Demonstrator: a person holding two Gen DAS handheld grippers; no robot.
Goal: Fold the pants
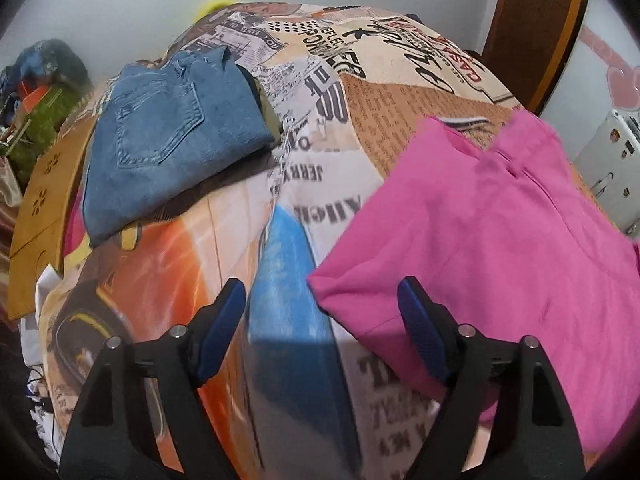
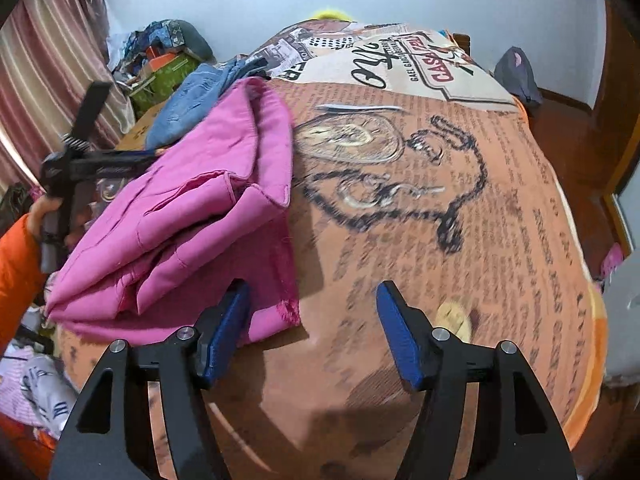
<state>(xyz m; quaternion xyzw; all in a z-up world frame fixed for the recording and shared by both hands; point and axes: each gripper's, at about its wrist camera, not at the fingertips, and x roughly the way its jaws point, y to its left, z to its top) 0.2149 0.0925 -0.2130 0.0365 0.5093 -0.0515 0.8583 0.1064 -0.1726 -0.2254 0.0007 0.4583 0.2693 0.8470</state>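
Observation:
Folded pink pants (image 1: pixel 480 240) lie on the bed, at the right in the left wrist view. My left gripper (image 1: pixel 320 292) hovers open over the bedspread. The pants' near corner lies just inside its right finger (image 1: pixel 416 320), and no pad presses on it. In the right wrist view the pink pants (image 2: pixel 192 216) sit left of centre, frayed hem toward me. My right gripper (image 2: pixel 312 296) is open beside that hem with only bedspread between its fingers. The left gripper (image 2: pixel 140 157) shows behind the pants, held by a hand with an orange sleeve (image 2: pixel 16 272).
Folded blue jeans (image 1: pixel 168 136) rest further back on the printed bedspread (image 1: pixel 320 160). A cardboard sheet (image 1: pixel 40 208) and a clutter pile (image 2: pixel 168 56) lie beyond the bed's left edge. A wooden door (image 1: pixel 536 20) and a dark bag (image 2: pixel 518 76) are at the right.

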